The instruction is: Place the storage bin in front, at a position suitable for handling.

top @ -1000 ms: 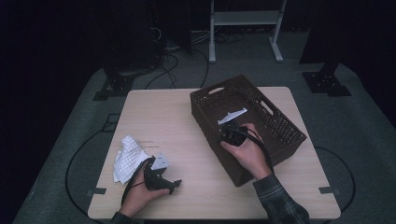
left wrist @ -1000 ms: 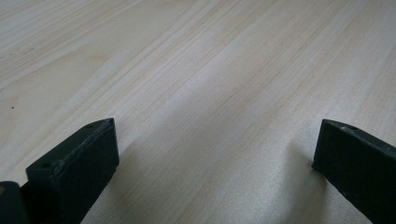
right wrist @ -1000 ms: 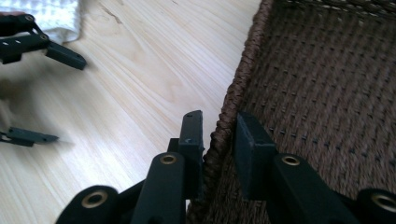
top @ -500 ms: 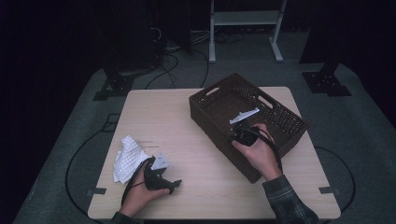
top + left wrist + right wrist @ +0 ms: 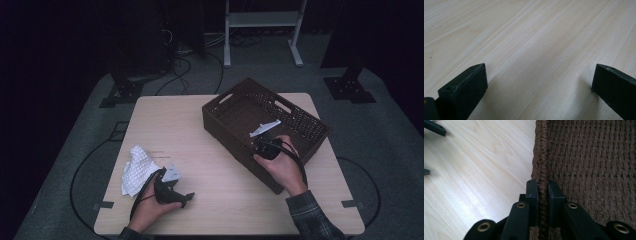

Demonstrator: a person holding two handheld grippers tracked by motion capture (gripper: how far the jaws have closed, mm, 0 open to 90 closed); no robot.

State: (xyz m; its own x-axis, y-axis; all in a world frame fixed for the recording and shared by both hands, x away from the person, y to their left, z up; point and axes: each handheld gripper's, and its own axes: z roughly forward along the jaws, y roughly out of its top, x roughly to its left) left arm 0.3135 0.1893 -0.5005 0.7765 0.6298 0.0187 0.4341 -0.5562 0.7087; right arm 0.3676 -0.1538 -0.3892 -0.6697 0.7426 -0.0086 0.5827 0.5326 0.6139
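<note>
The right tool (image 5: 543,192), its jaws just closing, clamps the near rim of the dark brown woven basket (image 5: 300,120) on the pale wooden surface (image 5: 175,125). The left tool (image 5: 539,82) rests open near a white crumpled cloth (image 5: 136,169). Grey carpet and dark stands surround.

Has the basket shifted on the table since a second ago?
Yes. The basket, right gripper shut on its near rim, has slid toward the table's right edge, turning slightly.
</note>
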